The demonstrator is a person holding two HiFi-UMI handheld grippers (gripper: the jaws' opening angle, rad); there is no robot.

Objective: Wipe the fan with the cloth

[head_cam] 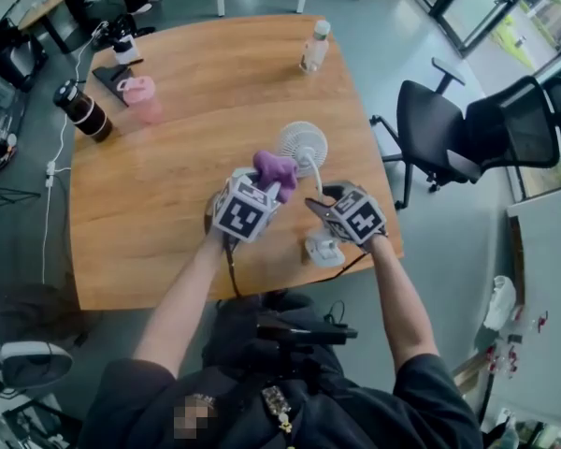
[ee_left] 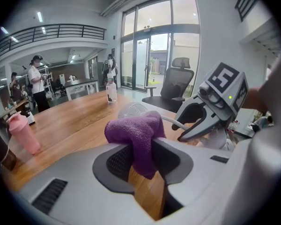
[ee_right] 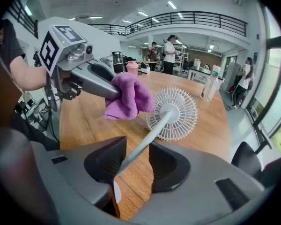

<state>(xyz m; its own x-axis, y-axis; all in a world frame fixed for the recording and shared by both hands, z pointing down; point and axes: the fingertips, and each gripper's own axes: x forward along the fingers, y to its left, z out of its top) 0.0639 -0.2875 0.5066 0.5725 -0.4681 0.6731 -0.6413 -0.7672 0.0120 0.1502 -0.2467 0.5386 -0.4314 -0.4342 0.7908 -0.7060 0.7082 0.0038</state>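
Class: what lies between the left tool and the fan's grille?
A purple fabric cloth, gripped by the left tool, ahead of the white plastic fan's round grille; the right gripper view shows it.

readable text: none | bottle (head_cam: 314,47) label: too small to read | brands, numbers: none

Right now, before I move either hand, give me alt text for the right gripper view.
The right gripper, jaws open, straddles the thin neck of the white fan without clamping it, with its round grille just beyond. From the left, the left gripper holds a purple cloth at the grille's left edge, over a wooden table.
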